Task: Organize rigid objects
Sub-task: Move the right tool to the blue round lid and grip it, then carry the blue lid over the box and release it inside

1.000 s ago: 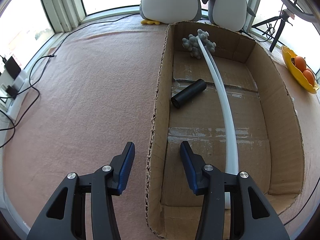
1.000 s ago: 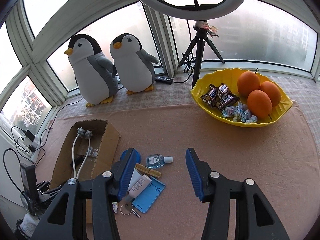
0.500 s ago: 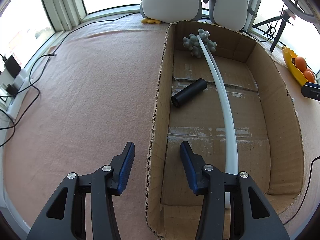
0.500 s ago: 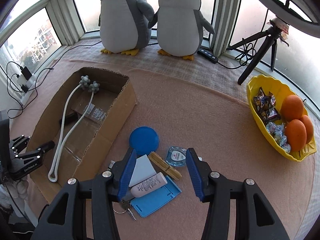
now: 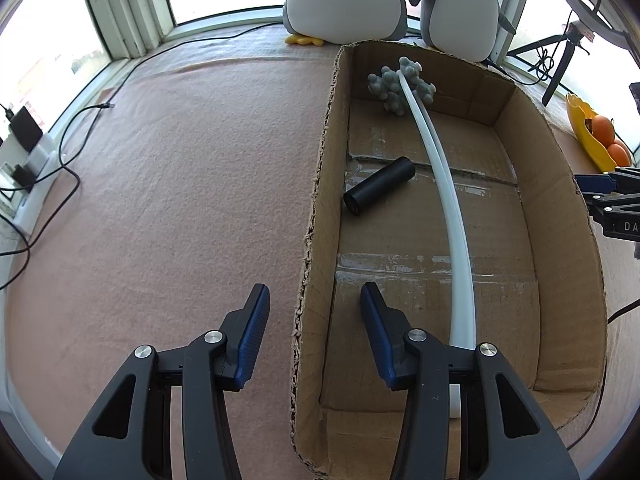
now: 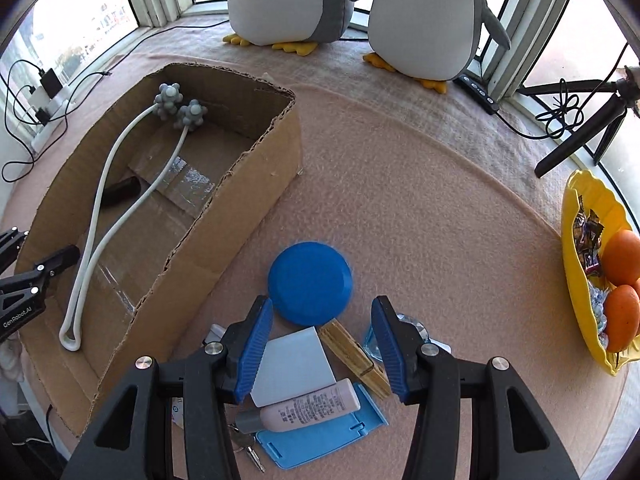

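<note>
**A:** Why does the left gripper straddle the cardboard box's left wall?

**B:** Probably to steady it. Its jaws are apart, pinching nothing. The white-handled massager and black cylinder already lie inside.

**A:** And the right gripper?

**B:** Released and empty. It hovers over the pile right of the box: blue disc, white card, clothespin, lotion tube.

Both grippers tipped steeply down, jaws apart!
The left gripper points sharply downward, blue-padded fingers parted and pressing on nothing. The right gripper tilts down just as hard, pads spread, nothing pinched. Each pokes into the edge of the other's view.
</note>
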`<action>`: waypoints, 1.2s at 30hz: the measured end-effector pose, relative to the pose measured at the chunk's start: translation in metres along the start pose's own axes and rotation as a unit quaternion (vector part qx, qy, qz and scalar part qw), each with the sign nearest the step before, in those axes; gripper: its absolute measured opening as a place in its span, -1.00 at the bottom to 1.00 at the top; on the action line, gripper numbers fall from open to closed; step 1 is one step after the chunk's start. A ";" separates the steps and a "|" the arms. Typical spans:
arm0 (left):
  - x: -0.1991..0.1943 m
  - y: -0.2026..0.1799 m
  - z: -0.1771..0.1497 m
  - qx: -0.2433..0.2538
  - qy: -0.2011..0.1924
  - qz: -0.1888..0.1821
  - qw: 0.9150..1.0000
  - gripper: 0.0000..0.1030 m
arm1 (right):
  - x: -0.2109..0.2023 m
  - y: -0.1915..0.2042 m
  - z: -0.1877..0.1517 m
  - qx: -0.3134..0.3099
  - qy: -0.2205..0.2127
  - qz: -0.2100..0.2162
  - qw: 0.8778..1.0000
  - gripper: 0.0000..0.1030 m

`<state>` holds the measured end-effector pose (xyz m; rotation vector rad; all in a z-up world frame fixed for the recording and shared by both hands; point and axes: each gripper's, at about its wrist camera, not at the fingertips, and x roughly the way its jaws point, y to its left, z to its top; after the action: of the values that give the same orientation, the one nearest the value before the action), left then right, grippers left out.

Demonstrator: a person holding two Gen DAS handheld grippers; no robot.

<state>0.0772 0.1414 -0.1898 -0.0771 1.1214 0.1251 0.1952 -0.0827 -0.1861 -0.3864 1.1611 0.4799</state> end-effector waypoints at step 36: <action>0.000 0.001 0.001 -0.001 0.001 -0.001 1.000 -0.10 | 0.025 -0.008 0.017 0.026 0.027 0.019 0.999 -0.11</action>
<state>0.0776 0.1422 -0.1895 -0.0790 1.1224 0.1243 0.2205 -0.0761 -0.2026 -0.3341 1.2326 0.4731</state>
